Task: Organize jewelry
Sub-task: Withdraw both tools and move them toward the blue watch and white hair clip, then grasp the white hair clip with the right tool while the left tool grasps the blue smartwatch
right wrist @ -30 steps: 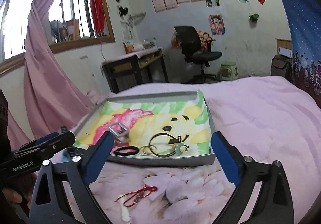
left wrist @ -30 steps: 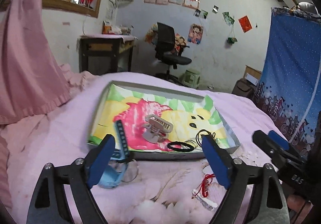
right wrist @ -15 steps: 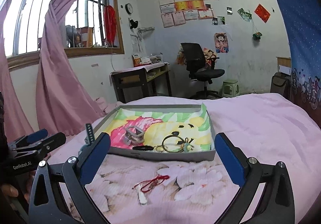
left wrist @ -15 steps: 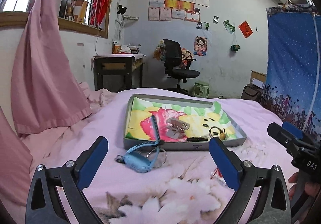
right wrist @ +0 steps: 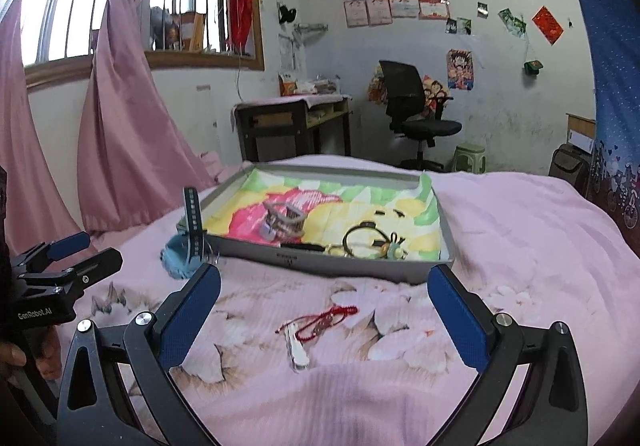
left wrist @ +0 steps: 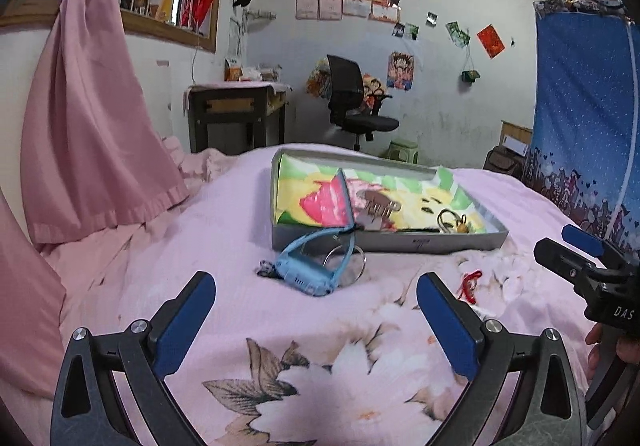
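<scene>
A grey tray lined with cartoon-print paper lies on the pink bed. It holds a grey hair claw, a black hair tie and a ring with a charm. A blue watch and a clear bangle lie in front of the tray's left end. A red string bracelet rests beside a white clip. My left gripper is open, short of the watch. My right gripper is open over the bracelet.
A pink curtain hangs at the left by the window. Beyond the bed stand a dark desk, a black office chair and a green stool. A blue starry cloth hangs at the right.
Both grippers have pulled back from the tray, which now looks smaller and farther. The left jaws stand wider. The watch lies farther ahead of the left gripper.
</scene>
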`<state>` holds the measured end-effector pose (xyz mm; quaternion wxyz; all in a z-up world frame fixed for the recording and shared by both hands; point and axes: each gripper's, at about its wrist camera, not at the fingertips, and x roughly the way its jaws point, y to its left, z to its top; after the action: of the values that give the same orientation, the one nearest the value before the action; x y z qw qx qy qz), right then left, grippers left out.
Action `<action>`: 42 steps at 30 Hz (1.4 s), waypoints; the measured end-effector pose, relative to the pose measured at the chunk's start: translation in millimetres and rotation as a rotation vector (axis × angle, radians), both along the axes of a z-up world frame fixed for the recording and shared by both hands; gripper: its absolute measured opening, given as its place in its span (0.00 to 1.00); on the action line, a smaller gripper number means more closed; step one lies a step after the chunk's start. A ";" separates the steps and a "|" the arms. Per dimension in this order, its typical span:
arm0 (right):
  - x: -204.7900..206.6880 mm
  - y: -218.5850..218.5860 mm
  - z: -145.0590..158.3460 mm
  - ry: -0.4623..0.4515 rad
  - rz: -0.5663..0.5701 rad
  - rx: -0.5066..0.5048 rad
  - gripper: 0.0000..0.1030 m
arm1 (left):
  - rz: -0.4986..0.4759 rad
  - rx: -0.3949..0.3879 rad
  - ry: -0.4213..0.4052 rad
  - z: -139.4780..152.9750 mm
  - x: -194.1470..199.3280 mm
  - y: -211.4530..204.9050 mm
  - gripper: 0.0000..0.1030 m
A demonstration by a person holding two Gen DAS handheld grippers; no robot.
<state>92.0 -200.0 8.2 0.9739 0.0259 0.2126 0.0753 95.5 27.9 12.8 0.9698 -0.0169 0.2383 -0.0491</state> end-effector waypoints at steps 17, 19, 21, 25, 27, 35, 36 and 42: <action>31.1 14.0 -40.5 0.261 0.040 -0.037 0.99 | -0.001 0.003 0.122 -23.0 21.8 5.6 0.99; 35.2 16.9 -44.9 0.286 0.054 -0.036 0.98 | -0.003 0.003 0.136 -25.5 25.4 5.2 0.99; 38.9 19.5 -50.1 0.316 0.069 -0.034 0.91 | -0.008 0.002 0.151 -29.0 29.0 5.3 0.99; 45.7 20.6 -58.8 0.364 0.086 -0.014 0.74 | -0.019 -0.011 0.184 -34.5 38.0 5.4 0.99; 48.0 19.7 -62.5 0.387 0.093 0.005 0.67 | -0.021 -0.017 0.191 -35.7 42.6 5.4 0.99; 54.8 28.0 -72.8 0.436 0.105 0.000 0.50 | -0.047 -0.018 0.237 -45.5 63.0 4.0 0.98; 54.7 29.1 -73.3 0.437 0.108 0.000 0.46 | -0.051 -0.014 0.238 -45.8 64.6 3.2 0.98; 59.6 31.4 -74.9 0.445 0.133 0.030 0.28 | -0.071 -0.005 0.253 -47.7 73.7 -0.7 0.98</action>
<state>151.6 -168.5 -66.7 0.8954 0.0423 0.4222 0.1347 169.1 27.2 -34.9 0.9296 -0.0168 0.3589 -0.0814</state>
